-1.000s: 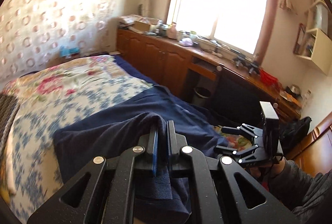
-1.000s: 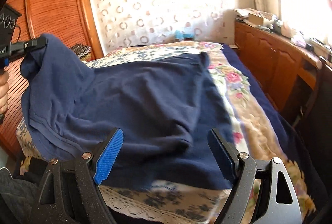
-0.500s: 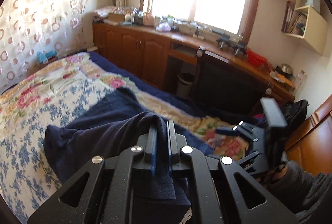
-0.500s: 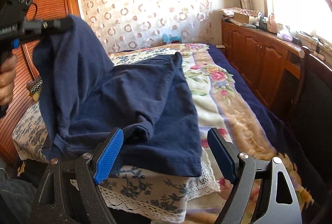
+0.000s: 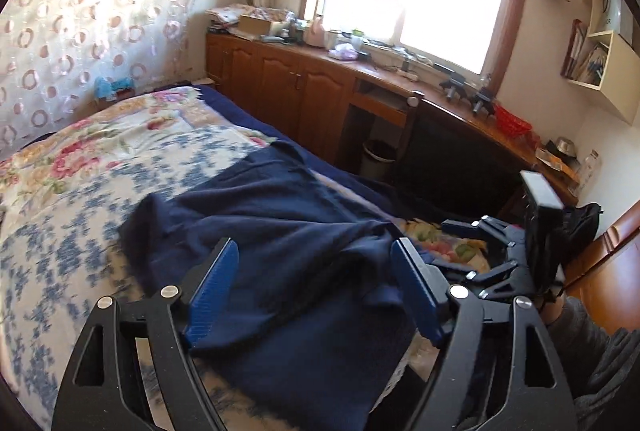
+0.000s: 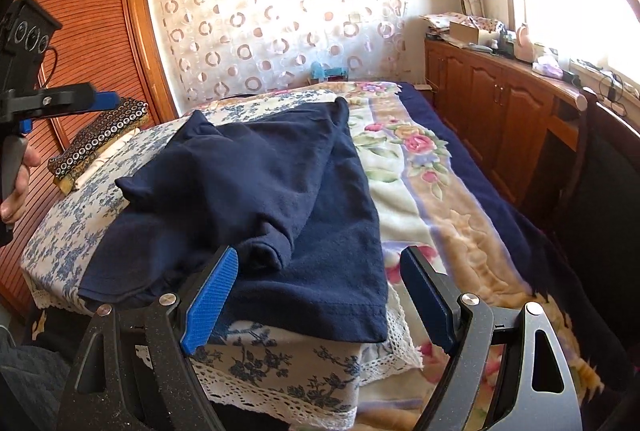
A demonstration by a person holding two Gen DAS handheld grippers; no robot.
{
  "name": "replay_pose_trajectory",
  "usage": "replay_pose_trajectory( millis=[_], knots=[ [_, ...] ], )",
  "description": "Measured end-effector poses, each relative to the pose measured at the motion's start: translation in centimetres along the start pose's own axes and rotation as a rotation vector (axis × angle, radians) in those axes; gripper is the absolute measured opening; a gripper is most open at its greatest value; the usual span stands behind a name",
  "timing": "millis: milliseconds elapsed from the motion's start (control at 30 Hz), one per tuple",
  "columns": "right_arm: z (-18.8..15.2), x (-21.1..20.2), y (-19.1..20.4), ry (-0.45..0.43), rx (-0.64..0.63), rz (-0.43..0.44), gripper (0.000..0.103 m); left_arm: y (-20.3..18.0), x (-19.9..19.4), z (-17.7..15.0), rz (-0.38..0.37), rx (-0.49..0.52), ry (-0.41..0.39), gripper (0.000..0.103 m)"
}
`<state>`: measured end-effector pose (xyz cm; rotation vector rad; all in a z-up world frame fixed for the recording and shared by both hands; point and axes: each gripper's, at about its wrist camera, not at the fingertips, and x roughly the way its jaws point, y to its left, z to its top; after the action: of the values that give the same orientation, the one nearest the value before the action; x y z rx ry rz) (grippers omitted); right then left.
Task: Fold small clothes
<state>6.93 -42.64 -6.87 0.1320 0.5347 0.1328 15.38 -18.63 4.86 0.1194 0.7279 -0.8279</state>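
A navy blue T-shirt point(image 6: 272, 191) lies on the bed, one side folded over its middle, a sleeve lying on top near the front edge. It also shows in the left wrist view point(image 5: 288, 239). My left gripper point(image 5: 316, 291) is open and empty just above the shirt's near edge; it also shows in the right wrist view point(image 6: 80, 99), raised at the far left. My right gripper point(image 6: 320, 295) is open and empty over the shirt's hem at the bed's front edge; it also shows in the left wrist view point(image 5: 492, 251).
The bed carries a blue-flowered sheet point(image 6: 60, 231) and a floral blanket point(image 6: 420, 167). A patterned cushion point(image 6: 100, 139) lies at the left. Wooden cabinets point(image 6: 500, 99) and a desk run under the window on the right; a wardrobe point(image 6: 88, 43) stands at the left.
My left gripper carried the shirt's side across, opened and let it drop onto the shirt. The shirt now lies folded over. My right gripper stayed open.
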Motion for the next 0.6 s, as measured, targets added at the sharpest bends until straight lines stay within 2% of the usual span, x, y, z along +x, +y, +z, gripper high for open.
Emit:
replay_pose_trajectory(
  millis=[200,367,600],
  knots=[
    [1.1,0.3,1.1,-0.011,-0.035,0.022,0.085,4.0,-1.6,-3.9,0.106,-0.073,0.031,0.080],
    [2.3,1.2,2.5,-0.019,-0.078,0.053,0.085,7.0,-3.0,-6.8,0.193,-0.126,0.025,0.080],
    [4.3,3.6,5.9,-0.010,-0.169,0.130,0.085,9.3,-4.8,-9.7,0.248,-0.199,-0.004,0.080]
  ],
)
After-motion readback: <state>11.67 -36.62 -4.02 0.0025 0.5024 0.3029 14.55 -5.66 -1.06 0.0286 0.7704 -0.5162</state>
